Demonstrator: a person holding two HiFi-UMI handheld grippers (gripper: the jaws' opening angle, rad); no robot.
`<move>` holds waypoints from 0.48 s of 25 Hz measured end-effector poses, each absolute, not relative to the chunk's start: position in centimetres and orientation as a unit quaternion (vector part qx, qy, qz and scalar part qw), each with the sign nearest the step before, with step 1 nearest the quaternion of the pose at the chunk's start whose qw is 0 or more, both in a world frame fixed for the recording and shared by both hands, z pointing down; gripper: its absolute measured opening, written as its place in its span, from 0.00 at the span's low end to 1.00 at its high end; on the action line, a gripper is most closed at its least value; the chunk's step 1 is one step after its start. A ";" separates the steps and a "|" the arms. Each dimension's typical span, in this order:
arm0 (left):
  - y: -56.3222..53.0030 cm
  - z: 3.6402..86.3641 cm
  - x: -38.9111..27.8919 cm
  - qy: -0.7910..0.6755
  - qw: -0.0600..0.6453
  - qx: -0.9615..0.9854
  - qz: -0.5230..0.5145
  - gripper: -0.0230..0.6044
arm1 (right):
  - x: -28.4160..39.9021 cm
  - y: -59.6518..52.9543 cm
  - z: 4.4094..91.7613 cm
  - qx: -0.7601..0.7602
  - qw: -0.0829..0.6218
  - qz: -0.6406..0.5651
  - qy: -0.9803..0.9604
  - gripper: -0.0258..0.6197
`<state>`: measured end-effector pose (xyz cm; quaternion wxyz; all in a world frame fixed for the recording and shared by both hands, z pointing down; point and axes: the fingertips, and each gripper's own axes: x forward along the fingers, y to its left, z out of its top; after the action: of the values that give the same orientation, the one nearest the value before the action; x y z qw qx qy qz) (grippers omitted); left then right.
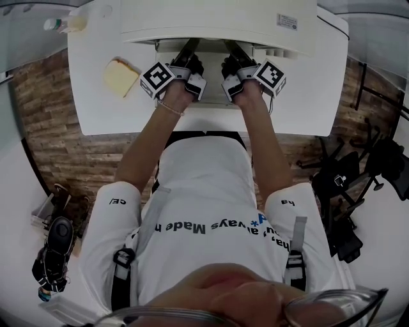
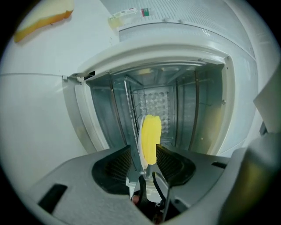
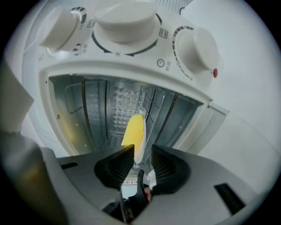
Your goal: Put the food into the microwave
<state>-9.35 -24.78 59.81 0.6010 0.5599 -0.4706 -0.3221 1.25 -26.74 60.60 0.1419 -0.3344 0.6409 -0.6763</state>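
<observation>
Left gripper view shows the left gripper (image 2: 143, 149) released, the plate (image 2: 140, 140) rim loose between its jaws and the food (image 2: 151, 134) inside the microwave (image 2: 184, 48). The right gripper (image 3: 142, 151) looks slack too, one pad touching the rim. Pulled back crooked, a pad could snag the rim and drag the plate out.

The microwave (image 1: 217, 19) stands open, its cavity (image 2: 197, 114) reachable from the front. A plate of yellow food (image 2: 150, 138) against the wire rack (image 2: 130, 105) takes the middle, and the larger free part lies on the food's side. On the table (image 1: 89, 108), a bread slice (image 1: 120, 76) and a bottle (image 1: 64, 24) occupy the left.
</observation>
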 end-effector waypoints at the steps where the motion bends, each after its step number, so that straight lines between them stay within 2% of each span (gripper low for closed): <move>1: -24.4 59.7 -9.5 -0.473 0.599 0.562 -0.319 0.28 | 1.4 -26.5 60.5 -0.336 0.135 -0.673 0.645 0.19; 5: -22.5 58.5 -9.5 -0.480 0.580 0.591 -0.290 0.26 | 2.2 -25.2 59.4 -0.339 0.103 -0.643 0.679 0.18; 8: -21.4 56.9 -9.2 -0.480 0.553 0.629 -0.261 0.14 | 2.8 -24.4 57.9 -0.341 0.086 -0.608 0.712 0.13; 12: -20.5 54.4 -9.4 -0.485 0.503 0.681 -0.219 0.09 | 3.1 -23.6 54.9 -0.337 0.060 -0.541 0.768 0.09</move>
<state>-9.37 -20.46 54.37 0.5031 0.6813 -0.4846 -0.2188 3.10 -23.62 54.88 0.0604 -0.3370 0.7681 -0.5412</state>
